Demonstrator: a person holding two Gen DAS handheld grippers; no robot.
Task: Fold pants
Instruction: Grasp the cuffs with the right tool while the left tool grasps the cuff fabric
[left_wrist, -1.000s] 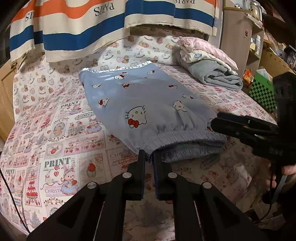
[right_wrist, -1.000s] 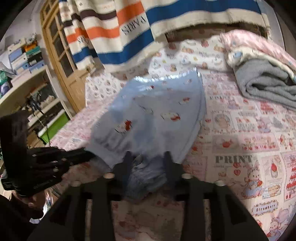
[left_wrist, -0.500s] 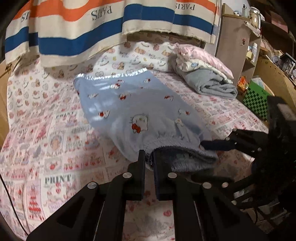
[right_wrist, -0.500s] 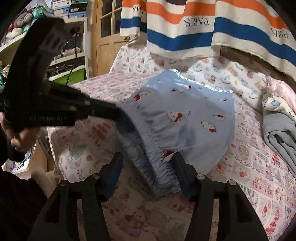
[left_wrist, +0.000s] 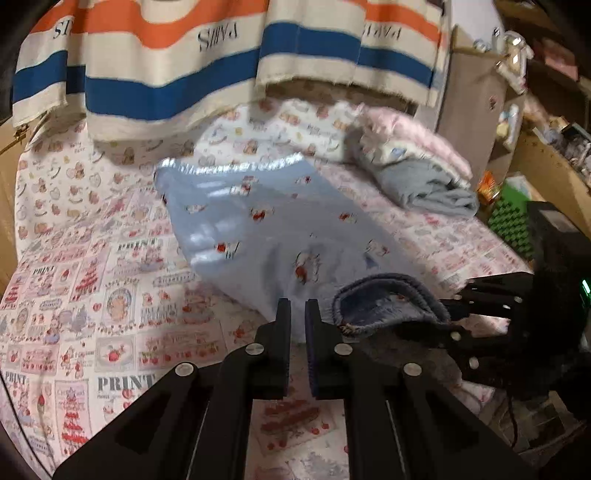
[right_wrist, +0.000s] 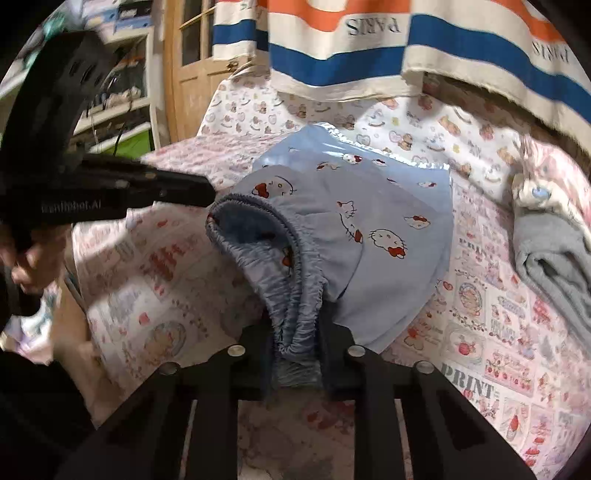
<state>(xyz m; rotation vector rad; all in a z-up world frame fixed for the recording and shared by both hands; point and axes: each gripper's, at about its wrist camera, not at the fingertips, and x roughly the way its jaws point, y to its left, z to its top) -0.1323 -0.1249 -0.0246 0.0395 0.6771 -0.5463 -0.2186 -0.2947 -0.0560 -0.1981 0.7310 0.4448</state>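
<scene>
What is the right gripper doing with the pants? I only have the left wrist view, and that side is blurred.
Observer: In the right wrist view, the right gripper is shut on the pants, with the gathered waistband bunched between its fingers.
Operator: How does my left gripper look from there?
Observer: The left gripper comes in from the side, and its tip meets the waistband's opposite rim, so the opening gapes between the two grippers.
Operator: Anything off to my left?
Observer: A wooden door stands just past the bed's far corner.
</scene>
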